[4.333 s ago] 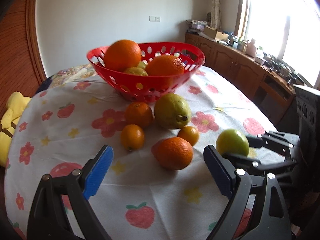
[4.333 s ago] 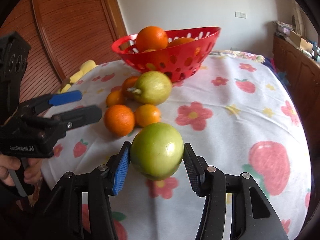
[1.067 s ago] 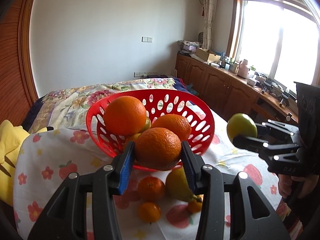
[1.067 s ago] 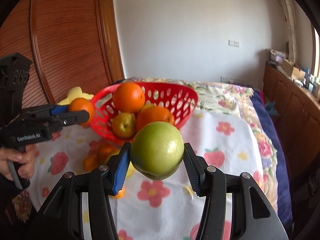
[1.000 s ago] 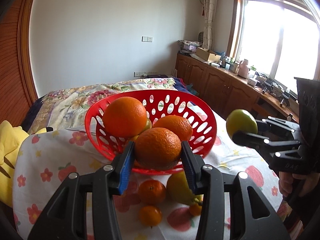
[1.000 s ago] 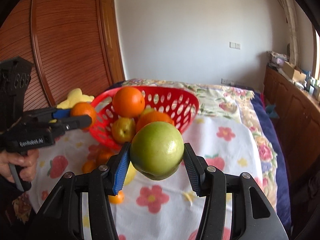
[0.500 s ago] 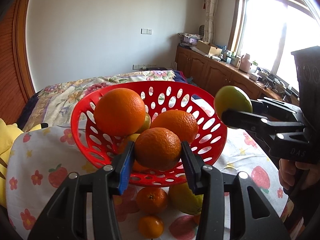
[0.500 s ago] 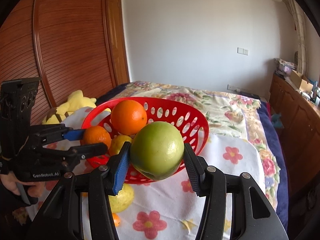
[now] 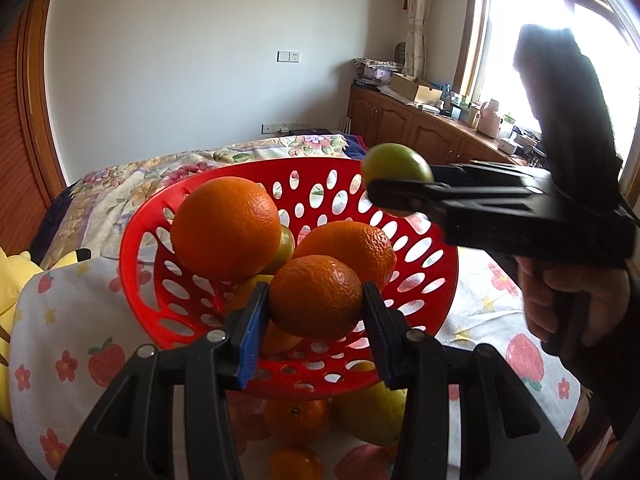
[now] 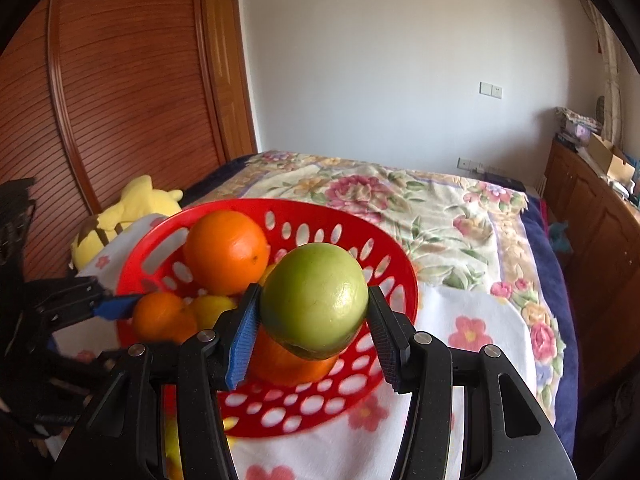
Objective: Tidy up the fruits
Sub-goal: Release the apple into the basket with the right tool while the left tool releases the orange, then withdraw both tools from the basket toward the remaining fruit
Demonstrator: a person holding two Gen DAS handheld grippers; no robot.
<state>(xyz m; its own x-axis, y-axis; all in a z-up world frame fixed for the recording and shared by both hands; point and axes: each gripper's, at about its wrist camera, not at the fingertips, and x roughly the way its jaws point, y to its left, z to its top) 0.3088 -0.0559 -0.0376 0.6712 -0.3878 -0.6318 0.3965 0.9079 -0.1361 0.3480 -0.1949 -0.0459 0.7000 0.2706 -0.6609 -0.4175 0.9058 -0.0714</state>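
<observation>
My left gripper (image 9: 314, 304) is shut on a small orange (image 9: 316, 298), held above the near rim of the red perforated basket (image 9: 436, 284). The basket holds a big orange (image 9: 226, 228), another orange (image 9: 352, 240) and yellowish fruit underneath. My right gripper (image 10: 314, 316) is shut on a green apple (image 10: 314, 306), hanging over the basket (image 10: 396, 276). In the left wrist view that apple (image 9: 396, 166) shows over the basket's far right rim. In the right wrist view the left gripper's orange (image 10: 160, 318) sits at the basket's left side.
The table wears a white cloth with flowers and strawberries (image 9: 64, 344). Loose oranges (image 9: 296, 418) and a yellow-green fruit (image 9: 372, 412) lie on it below the basket. A yellow plush toy (image 10: 124, 208) sits at the left. A hand (image 9: 572, 300) grips the right tool.
Both grippers have closed in on the basket. The right gripper carried the green apple leftward from beside the basket to over its rim. The orange now hangs over the near rim.
</observation>
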